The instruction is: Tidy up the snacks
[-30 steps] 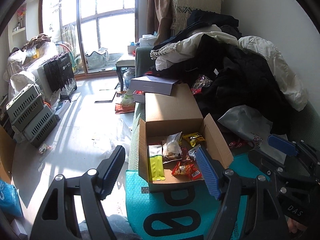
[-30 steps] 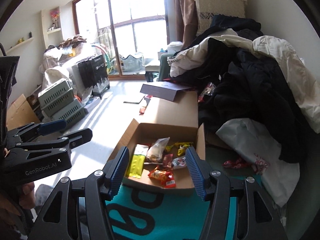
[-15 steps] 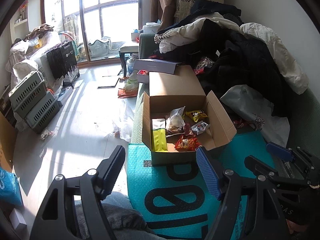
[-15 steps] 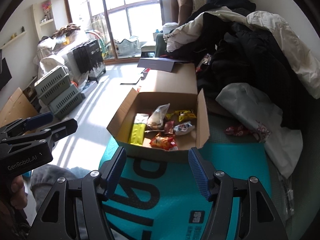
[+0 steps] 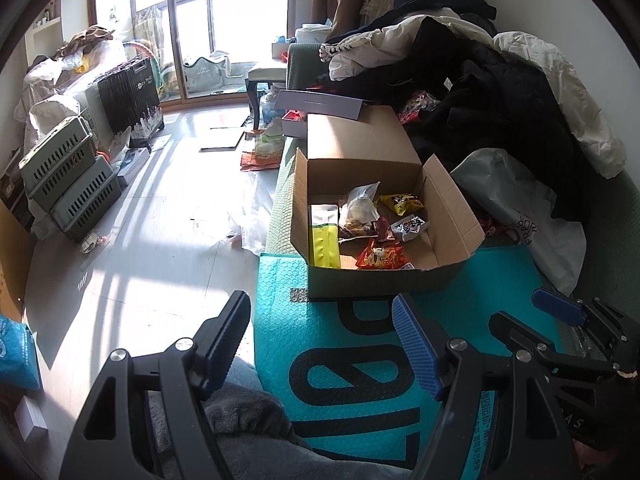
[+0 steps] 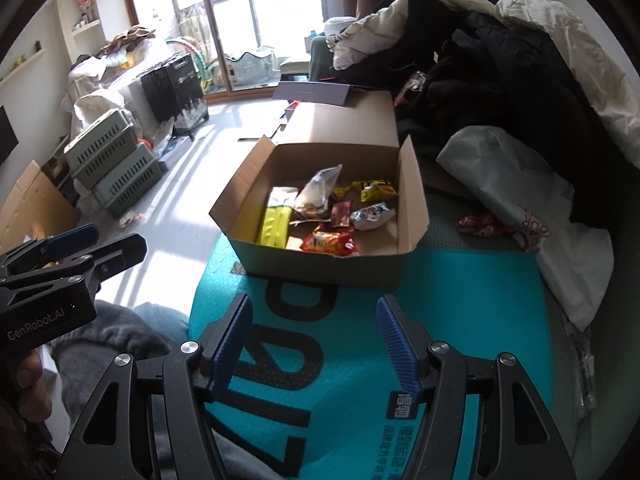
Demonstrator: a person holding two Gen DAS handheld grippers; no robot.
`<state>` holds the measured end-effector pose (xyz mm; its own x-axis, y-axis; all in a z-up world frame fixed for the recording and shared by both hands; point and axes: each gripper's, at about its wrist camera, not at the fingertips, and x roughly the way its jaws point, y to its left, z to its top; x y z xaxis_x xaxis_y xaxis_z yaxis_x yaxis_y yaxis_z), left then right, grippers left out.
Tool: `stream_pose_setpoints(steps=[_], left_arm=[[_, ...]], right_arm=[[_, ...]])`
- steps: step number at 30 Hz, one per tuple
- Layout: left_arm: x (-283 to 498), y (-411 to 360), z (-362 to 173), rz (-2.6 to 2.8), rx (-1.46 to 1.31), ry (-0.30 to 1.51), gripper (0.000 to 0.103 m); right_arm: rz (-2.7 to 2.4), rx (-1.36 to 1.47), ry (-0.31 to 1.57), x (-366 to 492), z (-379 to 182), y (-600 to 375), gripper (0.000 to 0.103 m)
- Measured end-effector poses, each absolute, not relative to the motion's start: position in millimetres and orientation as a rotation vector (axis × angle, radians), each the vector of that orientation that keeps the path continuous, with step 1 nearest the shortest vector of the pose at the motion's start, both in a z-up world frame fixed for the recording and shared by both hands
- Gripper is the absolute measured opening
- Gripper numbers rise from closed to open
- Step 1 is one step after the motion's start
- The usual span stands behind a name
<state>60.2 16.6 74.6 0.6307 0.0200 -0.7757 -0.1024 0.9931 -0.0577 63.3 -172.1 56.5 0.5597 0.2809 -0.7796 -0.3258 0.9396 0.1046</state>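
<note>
An open cardboard box (image 5: 448, 196) (image 6: 412, 196) stands on a teal padded mailer (image 5: 360, 344) (image 6: 460, 300). Inside lie several snack packets: a yellow pouch (image 5: 323, 236) (image 6: 274, 222), a red packet (image 5: 380, 258) (image 6: 330, 242), a clear bag (image 5: 358, 210) (image 6: 316, 192), a yellow packet (image 5: 402, 202) (image 6: 376, 189) and a white packet (image 5: 410, 226) (image 6: 370, 215). My left gripper (image 5: 322, 332) is open and empty, held back from the box's front wall. My right gripper (image 6: 316, 338) is open and empty over the mailer. Each gripper shows in the other's view (image 5: 560, 316) (image 6: 80, 244).
A pile of clothes (image 5: 500, 92) (image 6: 520, 60) and a white plastic bag (image 5: 520, 208) (image 6: 540, 208) lie right of the box. A red packet (image 6: 480, 226) lies beside the bag. Green crates (image 5: 68, 176) (image 6: 112, 168) stand on the floor at left. A grey box (image 5: 320, 102) lies behind.
Both grippers have drawn back from the box and risen; the box looks farther away and more of the teal mailer shows. Both stay open and empty.
</note>
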Motion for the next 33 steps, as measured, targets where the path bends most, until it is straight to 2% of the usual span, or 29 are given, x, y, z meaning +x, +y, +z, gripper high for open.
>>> stream_pose_setpoints(steps=[33], left_arm=[[62.4,15.6,71.8,0.066,-0.103,0.911,0.073]], right_arm=[[0.370,-0.062,0.913,64.3,55.3,-166.0,0.065]])
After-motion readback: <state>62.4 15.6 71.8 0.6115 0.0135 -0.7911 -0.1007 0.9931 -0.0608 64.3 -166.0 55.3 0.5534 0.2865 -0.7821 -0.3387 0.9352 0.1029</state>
